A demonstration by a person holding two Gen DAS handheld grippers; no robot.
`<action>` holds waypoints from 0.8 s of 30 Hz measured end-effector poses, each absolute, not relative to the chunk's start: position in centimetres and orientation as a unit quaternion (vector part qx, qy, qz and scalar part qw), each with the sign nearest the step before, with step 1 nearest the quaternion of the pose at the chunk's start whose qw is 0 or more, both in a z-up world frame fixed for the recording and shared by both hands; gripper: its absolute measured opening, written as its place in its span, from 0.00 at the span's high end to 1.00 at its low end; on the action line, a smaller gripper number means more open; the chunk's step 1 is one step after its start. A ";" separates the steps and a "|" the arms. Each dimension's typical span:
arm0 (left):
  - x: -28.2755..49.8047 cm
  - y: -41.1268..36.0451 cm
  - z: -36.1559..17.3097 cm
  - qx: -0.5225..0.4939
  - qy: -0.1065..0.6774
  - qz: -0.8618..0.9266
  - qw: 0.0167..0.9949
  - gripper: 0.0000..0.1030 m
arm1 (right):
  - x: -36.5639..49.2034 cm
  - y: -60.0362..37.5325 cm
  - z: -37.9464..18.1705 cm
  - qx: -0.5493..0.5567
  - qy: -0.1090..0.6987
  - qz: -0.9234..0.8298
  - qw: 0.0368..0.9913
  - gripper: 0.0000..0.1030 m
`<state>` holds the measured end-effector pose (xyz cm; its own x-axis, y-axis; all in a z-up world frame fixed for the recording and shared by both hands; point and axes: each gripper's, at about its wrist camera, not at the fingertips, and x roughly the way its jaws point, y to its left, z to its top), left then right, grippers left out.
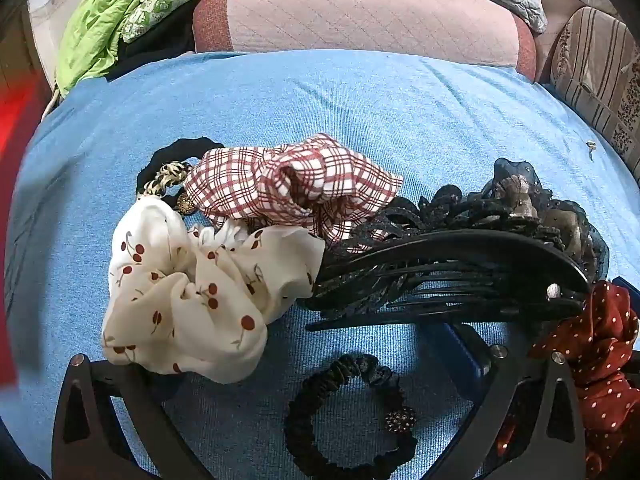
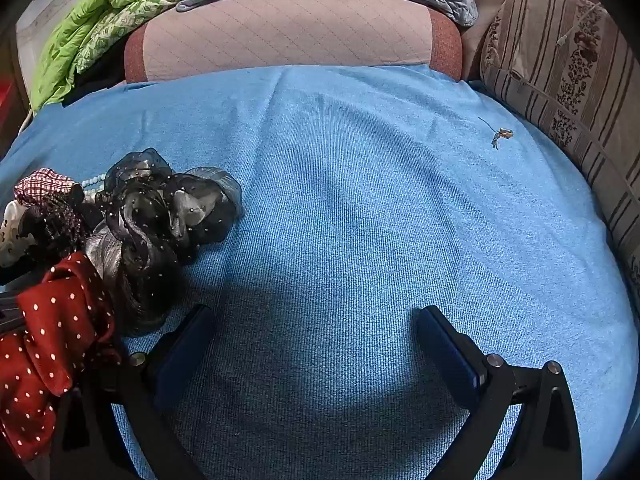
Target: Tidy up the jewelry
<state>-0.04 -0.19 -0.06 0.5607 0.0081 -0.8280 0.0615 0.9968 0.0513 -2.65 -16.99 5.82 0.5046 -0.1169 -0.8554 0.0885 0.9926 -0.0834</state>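
Observation:
A heap of hair accessories lies on a blue cloth. In the left wrist view I see a white cherry-print scrunchie, a red plaid scrunchie, a large black hair claw, a red polka-dot scrunchie and a black hair tie with a beaded charm. My left gripper is open, its jaws wide on either side of the black hair tie. My right gripper is open and empty over bare cloth, right of a black lace bow and the red polka-dot scrunchie.
A small earring-like piece lies alone at the far right of the cloth. A pink quilted cushion, green bedding and a striped pillow border the cloth.

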 end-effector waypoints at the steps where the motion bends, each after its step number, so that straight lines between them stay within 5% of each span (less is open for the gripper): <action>1: -0.1 -0.3 -0.1 0.036 0.468 -0.016 0.883 0.00 | -2.7 -17.0 5.9 -0.015 0.490 -0.060 0.870 0.00; 24: 0.0 -0.1 0.1 0.028 0.469 -0.020 0.882 0.00 | -2.9 -16.6 5.5 -0.017 0.491 -0.061 0.869 0.00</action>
<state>-0.02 -0.05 0.06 0.5584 -0.0085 -0.8295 0.0617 0.9976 0.0312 -2.87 -16.64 5.49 0.5110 -0.1222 -0.8509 0.0887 0.9921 -0.0892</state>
